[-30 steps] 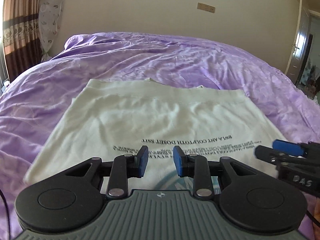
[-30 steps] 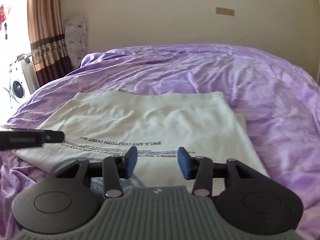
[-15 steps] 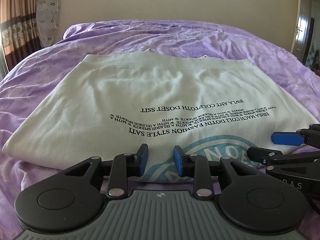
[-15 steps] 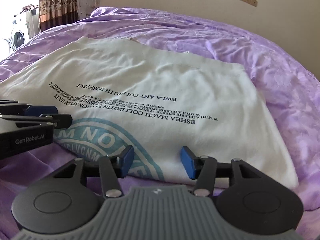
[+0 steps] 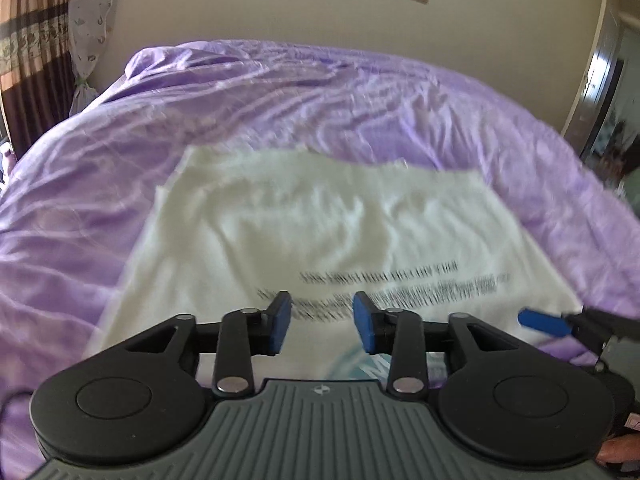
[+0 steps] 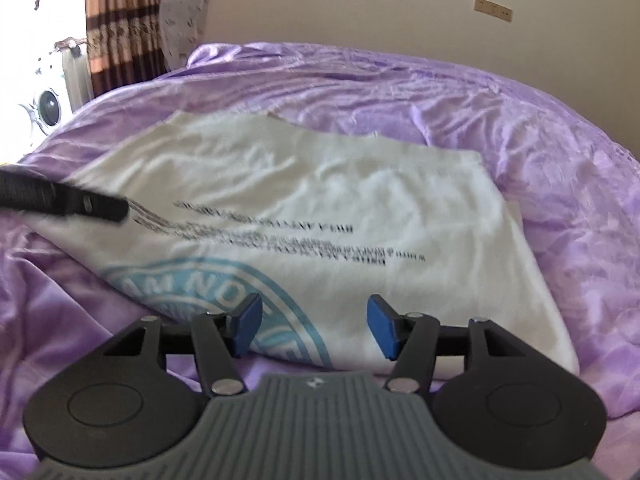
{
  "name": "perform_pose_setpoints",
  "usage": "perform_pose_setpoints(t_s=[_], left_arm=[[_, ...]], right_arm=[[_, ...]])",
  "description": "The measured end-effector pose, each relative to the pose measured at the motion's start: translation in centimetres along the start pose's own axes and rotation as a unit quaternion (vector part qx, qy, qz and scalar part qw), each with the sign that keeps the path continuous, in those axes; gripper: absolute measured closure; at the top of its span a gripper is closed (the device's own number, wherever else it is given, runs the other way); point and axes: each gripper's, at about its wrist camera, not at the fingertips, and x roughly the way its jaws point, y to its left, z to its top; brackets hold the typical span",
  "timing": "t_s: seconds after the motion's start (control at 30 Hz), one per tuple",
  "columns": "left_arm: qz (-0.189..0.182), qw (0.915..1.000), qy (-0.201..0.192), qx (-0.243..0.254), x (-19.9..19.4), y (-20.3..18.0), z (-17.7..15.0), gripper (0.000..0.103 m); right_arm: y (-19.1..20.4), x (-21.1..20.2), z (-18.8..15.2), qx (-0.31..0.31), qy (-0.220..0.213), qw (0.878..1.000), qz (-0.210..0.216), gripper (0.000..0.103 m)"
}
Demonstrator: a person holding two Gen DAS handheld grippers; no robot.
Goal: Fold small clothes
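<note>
A purple bedspread (image 5: 280, 92) fills both views, rumpled, under a cream wall with a striped curtain (image 6: 120, 16) at 10 o'clock in the right wrist view. A white T-shirt (image 5: 304, 216) lies folded flat on the bedspread, black lettering and a teal round logo (image 6: 224, 280) toward its near edge. The left gripper (image 5: 322, 328) hovers over that near edge, blue pads (image 5: 280, 326) spread apart with nothing between them. The right gripper (image 6: 312, 328) sits at 6 o'clock by the logo corner, jaws spread wider, also gripping nothing. Both views are motion-blurred.
</note>
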Motion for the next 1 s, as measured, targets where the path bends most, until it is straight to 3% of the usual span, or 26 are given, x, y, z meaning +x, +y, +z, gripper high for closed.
perform_pose_setpoints(t_s=[0.13, 0.27, 0.5, 0.6, 0.8, 1.0], left_arm=[[-0.004, 0.9987, -0.002, -0.050, -2.0, 5.8, 3.5, 0.051], [-0.019, 0.9922, 0.006, -0.123, -2.1, 12.2, 6.3, 0.048], [-0.086, 0.9718, 0.024, -0.218, 3.0, 18.7, 6.8, 0.039], [-0.108, 0.9577, 0.028, -0.265, 6.1, 20.3, 6.3, 0.039], [-0.098, 0.9588, 0.050, -0.262, 11.5, 21.1, 5.9, 0.039], [-0.099, 0.9617, 0.071, -0.245, 15.4, 21.5, 5.8, 0.039]], right_arm=[[-0.2, -1.0, 2.1, -0.005, 0.006, 1.000, 0.020, 0.047], [-1.0, -1.1, 4.8, 0.002, 0.010, 0.999, 0.037, 0.047], [-1.9, 1.7, 8.7, -0.002, 0.020, 0.999, 0.044, 0.058], [-2.2, 3.4, 9.3, -0.005, 0.029, 0.999, 0.044, 0.058], [-3.6, 7.8, 9.7, -0.001, 0.055, 0.998, 0.040, 0.061], [-5.1, 11.9, 9.6, 0.010, 0.076, 0.996, 0.045, 0.083]])
